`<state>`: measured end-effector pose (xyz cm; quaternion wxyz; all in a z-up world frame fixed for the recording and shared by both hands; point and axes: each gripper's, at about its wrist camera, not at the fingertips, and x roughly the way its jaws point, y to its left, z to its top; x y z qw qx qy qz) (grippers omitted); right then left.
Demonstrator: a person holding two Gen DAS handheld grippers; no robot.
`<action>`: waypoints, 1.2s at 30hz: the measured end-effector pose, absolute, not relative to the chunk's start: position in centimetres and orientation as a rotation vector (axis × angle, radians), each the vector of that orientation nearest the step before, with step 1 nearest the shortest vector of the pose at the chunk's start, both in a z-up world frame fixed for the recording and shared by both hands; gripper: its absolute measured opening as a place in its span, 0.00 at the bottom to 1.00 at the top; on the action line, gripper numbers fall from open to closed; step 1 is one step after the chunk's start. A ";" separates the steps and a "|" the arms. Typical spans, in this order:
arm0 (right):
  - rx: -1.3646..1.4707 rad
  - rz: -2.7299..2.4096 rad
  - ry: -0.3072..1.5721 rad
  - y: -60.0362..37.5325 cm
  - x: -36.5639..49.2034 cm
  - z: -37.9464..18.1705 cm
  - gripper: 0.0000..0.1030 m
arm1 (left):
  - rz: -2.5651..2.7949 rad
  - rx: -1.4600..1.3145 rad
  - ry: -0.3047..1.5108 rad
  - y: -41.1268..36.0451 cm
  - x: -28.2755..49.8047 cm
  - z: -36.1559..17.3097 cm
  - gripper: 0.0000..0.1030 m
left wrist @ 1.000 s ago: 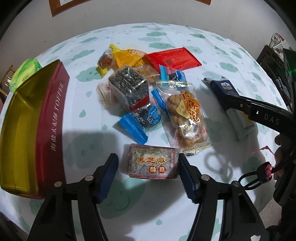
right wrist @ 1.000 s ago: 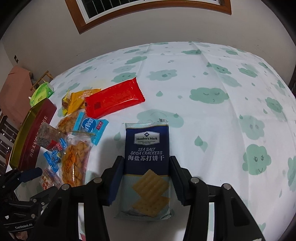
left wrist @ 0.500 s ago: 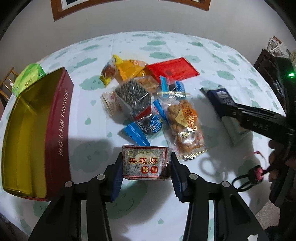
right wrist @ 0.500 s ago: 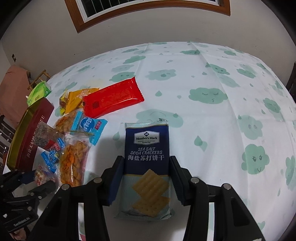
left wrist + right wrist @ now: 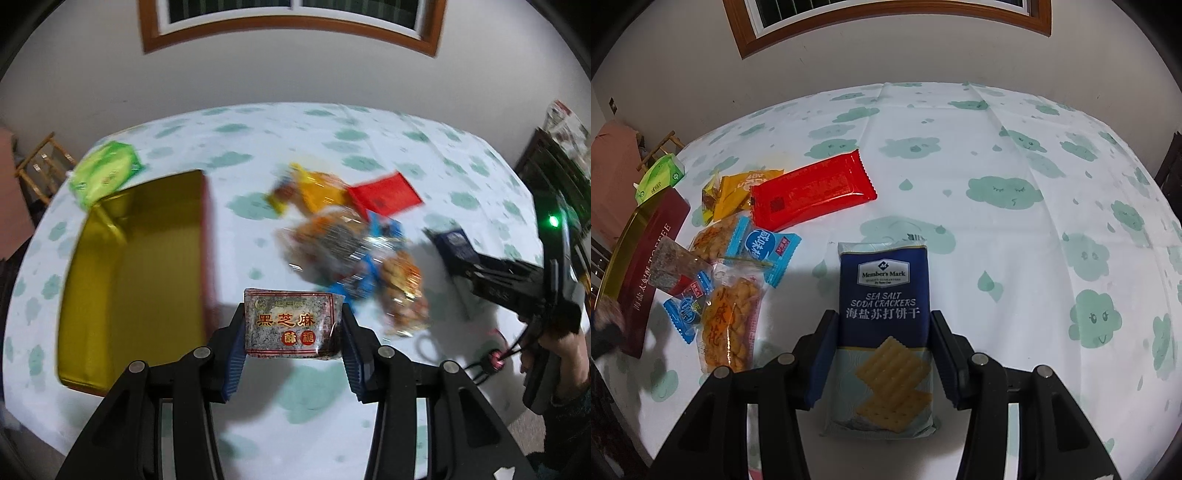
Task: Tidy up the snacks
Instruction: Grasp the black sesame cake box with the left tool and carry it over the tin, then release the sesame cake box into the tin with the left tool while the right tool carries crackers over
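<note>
A plain pale wall [image 5: 923, 48] rises behind the table [image 5: 1052, 206], whose white cloth carries green clouds. At twelve o'clock hangs a wood-framed window [image 5: 291, 26], dark outside. A wooden chair [image 5: 38, 166] stands at nine o'clock, dark furniture [image 5: 554, 173] at three.

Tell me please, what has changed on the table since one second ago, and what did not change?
The left gripper closed on the black sesame candy packet and lifted it off the tablecloth, swinging toward the open gold tin. Unchanged: the right gripper stays around the soda cracker pack, and the snack pile lies as before.
</note>
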<state>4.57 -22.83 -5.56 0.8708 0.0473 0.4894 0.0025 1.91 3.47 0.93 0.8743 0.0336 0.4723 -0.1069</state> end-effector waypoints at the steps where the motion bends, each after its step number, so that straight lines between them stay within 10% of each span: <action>1: 0.095 0.003 1.024 -22.8 4.6 -5.6 0.49 | -0.207 0.060 0.985 4.3 2.2 1.1 0.40; 36: 0.059 -0.090 1.020 -22.0 4.6 -4.7 0.49 | 0.023 0.086 1.138 15.5 6.1 -5.7 0.45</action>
